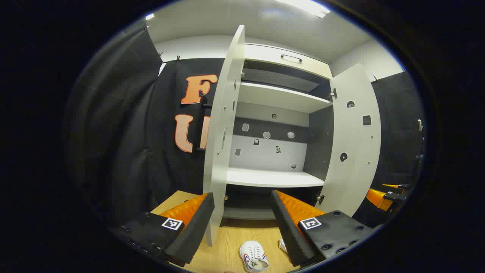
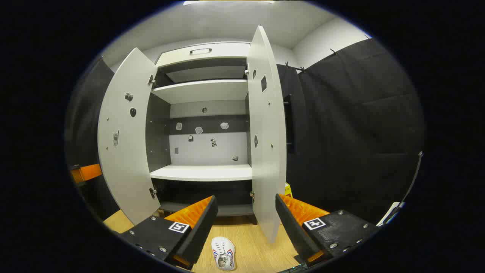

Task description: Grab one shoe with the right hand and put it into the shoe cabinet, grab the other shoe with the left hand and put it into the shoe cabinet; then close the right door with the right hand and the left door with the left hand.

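In the left gripper view, the left claw [image 1: 242,223] is seen spread wide, with nothing held between its fingers. Ahead of it the shoe cabinet [image 1: 280,98] is seen with both doors swung open: the left door [image 1: 223,132] is turned nearly edge-on, and the right door [image 1: 354,140] is angled outward. A white shelf [image 1: 274,177] inside the cabinet is seen bare. On the wooden floor [image 1: 227,242] in front of the cabinet, one white shoe [image 1: 254,257] with red and blue stripes is seen between the fingers and below them, and the edge of a second shoe [image 1: 282,245] is glimpsed just beside the claw's right finger. The right claw [image 1: 386,194] is partly seen at the far right edge. In the right gripper view, the right claw [image 2: 246,223] is likewise seen spread wide and empty. The cabinet [image 2: 204,91] is faced with its left door [image 2: 125,140] and right door [image 2: 267,132] both open. A white shoe [image 2: 223,258] is seen lying on the floor [image 2: 257,246] between the fingers, well short of the cabinet. The left claw [image 2: 85,172] is partly seen at the left edge, beyond the left door.
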A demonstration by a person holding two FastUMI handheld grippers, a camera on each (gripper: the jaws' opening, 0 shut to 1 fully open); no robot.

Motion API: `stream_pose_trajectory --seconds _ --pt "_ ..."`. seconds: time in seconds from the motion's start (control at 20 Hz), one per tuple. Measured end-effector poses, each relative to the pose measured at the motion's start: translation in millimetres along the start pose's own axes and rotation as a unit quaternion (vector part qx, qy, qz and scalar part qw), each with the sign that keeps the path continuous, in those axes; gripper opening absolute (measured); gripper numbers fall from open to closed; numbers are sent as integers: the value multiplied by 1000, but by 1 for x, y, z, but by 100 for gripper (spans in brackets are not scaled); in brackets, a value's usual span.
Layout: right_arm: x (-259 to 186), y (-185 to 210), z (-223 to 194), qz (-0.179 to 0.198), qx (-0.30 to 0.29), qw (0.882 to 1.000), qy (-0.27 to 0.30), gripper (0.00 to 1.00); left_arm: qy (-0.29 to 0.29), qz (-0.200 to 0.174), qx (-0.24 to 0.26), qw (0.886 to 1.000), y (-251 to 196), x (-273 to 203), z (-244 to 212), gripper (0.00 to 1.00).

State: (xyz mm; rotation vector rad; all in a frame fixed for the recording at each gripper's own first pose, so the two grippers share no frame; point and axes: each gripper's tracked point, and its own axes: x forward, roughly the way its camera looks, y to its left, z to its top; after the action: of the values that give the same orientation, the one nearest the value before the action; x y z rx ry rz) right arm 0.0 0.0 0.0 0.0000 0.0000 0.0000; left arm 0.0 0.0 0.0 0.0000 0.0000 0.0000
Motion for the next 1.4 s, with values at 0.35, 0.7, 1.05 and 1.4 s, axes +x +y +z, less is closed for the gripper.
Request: stream_pose_trajectory --seconds 0.35,0.7,1.05,1.4 --pt "-2 2 -2 9 7 1000 9 94 2 5 7 1000 -5 3 -2 96" --pt "-7 16 -4 17 6 1000 11 94 -5 5 6 1000 1 -3 3 96" --pt "-6 23 -32 19 3 999 39 94 2 3 3 1000 4 -12 -1 94" --pt "8 29 -111 26 18 993 114 94 6 12 11 1000 12 -20 -3 96"
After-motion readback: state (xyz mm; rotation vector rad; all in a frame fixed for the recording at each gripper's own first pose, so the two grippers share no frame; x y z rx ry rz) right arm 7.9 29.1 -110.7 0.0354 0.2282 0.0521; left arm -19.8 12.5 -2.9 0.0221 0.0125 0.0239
